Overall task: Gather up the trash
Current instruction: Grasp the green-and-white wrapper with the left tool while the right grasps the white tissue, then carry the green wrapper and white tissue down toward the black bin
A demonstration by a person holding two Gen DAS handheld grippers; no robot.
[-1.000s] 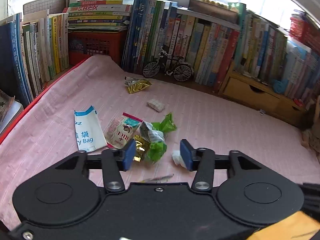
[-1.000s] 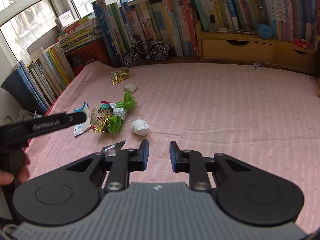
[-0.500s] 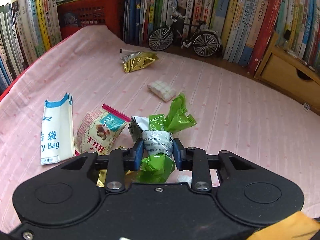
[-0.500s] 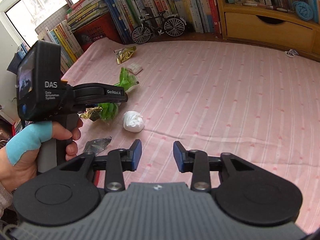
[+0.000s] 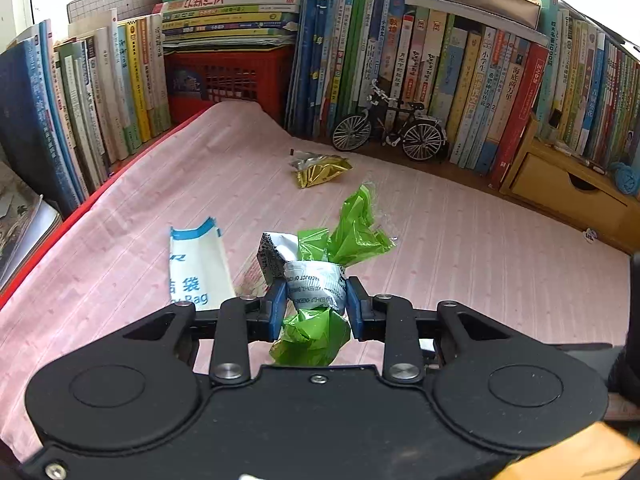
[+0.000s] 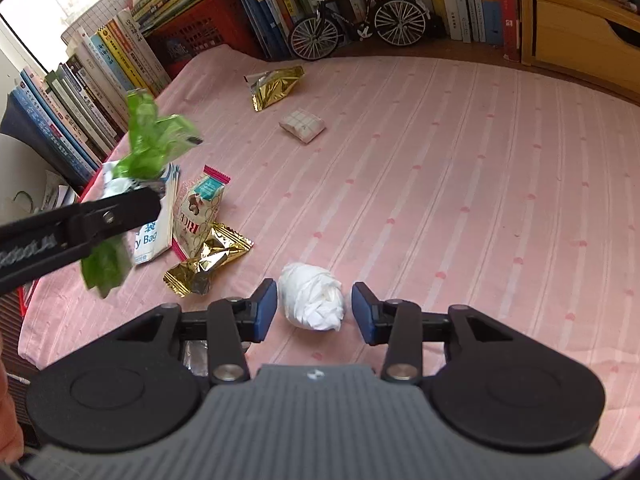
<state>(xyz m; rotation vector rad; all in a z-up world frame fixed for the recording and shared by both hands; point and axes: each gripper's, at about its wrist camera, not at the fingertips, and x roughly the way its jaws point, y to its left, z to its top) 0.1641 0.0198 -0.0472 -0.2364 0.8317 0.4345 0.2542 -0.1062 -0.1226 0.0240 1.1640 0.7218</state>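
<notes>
My left gripper [image 5: 316, 307] is shut on a crumpled green wrapper [image 5: 352, 232] with a grey printed band, held up off the pink cloth [image 5: 460, 240]. From the right wrist view the same green wrapper [image 6: 154, 144] hangs in the left gripper [image 6: 132, 210] above the litter. My right gripper [image 6: 314, 312] stands open low over the cloth, its blue pads either side of a white crumpled tissue ball [image 6: 314, 296], not touching it. A gold wrapper [image 6: 208, 260], a rice snack packet [image 6: 198, 210] and a white-blue paper bag [image 6: 154, 224] lie to the left.
A gold foil bag [image 6: 276, 84] and a small white checked packet [image 6: 302, 125] lie farther back. Rows of books [image 5: 400, 52], a red crate [image 5: 228, 76], a model bicycle [image 6: 356, 20] and a wooden drawer unit [image 6: 584, 36] border the cloth.
The left gripper shut on the green wrapper and lifted it off the cloth. The right gripper opened wider and came down around the white tissue ball.
</notes>
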